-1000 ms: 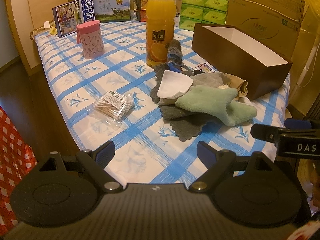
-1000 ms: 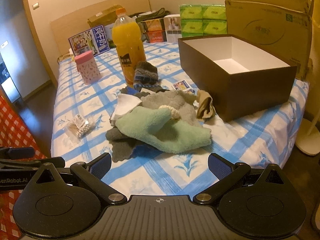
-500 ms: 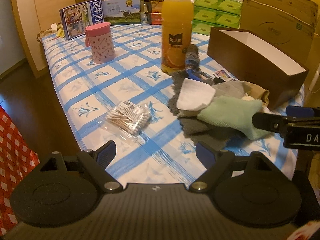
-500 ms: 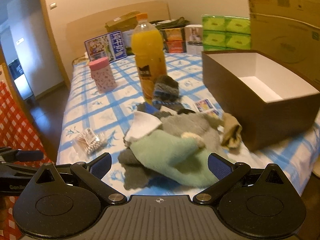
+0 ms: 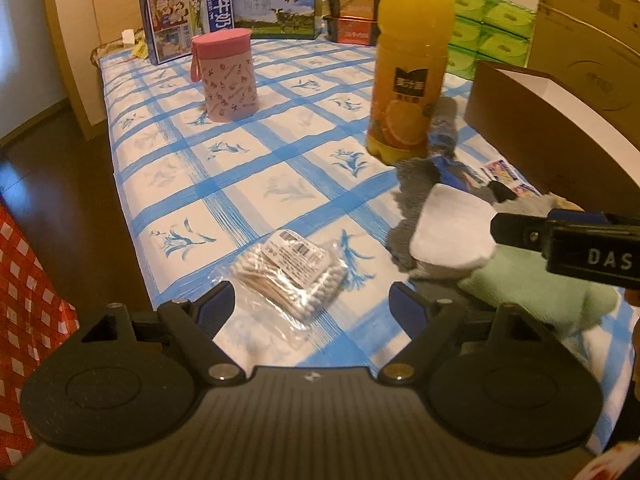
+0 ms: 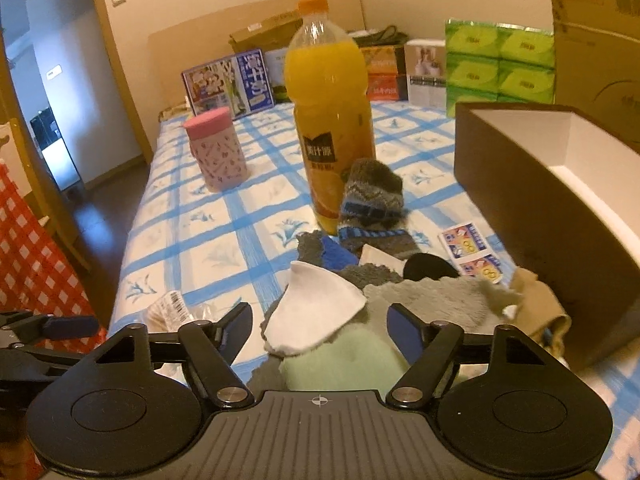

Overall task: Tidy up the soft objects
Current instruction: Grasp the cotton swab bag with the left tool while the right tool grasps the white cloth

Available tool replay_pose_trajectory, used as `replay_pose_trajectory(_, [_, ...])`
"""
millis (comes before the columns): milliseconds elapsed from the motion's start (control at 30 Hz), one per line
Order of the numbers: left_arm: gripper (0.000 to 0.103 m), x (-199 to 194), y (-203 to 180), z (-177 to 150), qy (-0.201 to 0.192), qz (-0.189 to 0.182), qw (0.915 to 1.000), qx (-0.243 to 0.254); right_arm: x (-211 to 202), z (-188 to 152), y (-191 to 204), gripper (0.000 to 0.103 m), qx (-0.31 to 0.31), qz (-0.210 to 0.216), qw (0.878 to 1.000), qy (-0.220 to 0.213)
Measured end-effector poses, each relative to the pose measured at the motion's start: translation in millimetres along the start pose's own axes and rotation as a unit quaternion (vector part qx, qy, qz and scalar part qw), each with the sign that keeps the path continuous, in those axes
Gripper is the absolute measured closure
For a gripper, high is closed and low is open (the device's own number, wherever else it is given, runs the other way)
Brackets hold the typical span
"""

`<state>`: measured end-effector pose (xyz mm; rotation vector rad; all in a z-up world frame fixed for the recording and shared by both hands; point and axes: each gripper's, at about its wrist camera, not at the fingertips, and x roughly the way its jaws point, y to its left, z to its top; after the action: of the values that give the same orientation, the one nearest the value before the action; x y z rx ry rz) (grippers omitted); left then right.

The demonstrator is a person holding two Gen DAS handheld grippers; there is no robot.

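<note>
Closing right gripper (image 6: 320, 330) jaws over white cloth (image 6: 316, 316), untouched | left gripper (image 5: 312, 304) jaws wide, angled down

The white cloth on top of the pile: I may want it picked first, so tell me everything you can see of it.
The white cloth is a small, soft-looking folded piece, smooth and plain, with a pointed upper corner and a rounded lower edge. It lies on top of the heap, resting on the grey fleece and overlapping the mint-green cloth. The right hand-held gripper frames it with closing jaws, the pads not yet pressing it.
</note>
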<state>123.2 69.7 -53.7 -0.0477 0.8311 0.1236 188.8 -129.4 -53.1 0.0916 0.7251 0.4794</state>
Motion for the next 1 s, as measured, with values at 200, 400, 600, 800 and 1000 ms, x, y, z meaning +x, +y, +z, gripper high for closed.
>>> replay_pose_trajectory(200, [0.020,21,9,4,0.011,0.005,0.9998,-0.012,33,4,-5,0.040,0.017,-0.009,0.999,0.028])
replay_pose_trajectory(400, [0.020,36,16,4,0.022,0.011,0.9993,-0.027,57,4,-11,0.053,0.028,-0.018,0.998,0.045])
replay_pose_trajectory(600, [0.020,43,22,4,0.029,0.012,0.9986,-0.043,58,2,-10,0.092,0.008,-0.023,0.999,0.034])
replay_pose_trajectory(800, [0.020,47,27,3,0.032,0.007,0.9973,-0.066,37,9,-10,0.100,0.013,-0.011,1.000,-0.013])
replay_pose_trajectory(1000, [0.020,64,34,8,0.050,-0.007,0.9909,-0.125,30,21,-16,0.100,0.022,-0.010,0.999,-0.037])
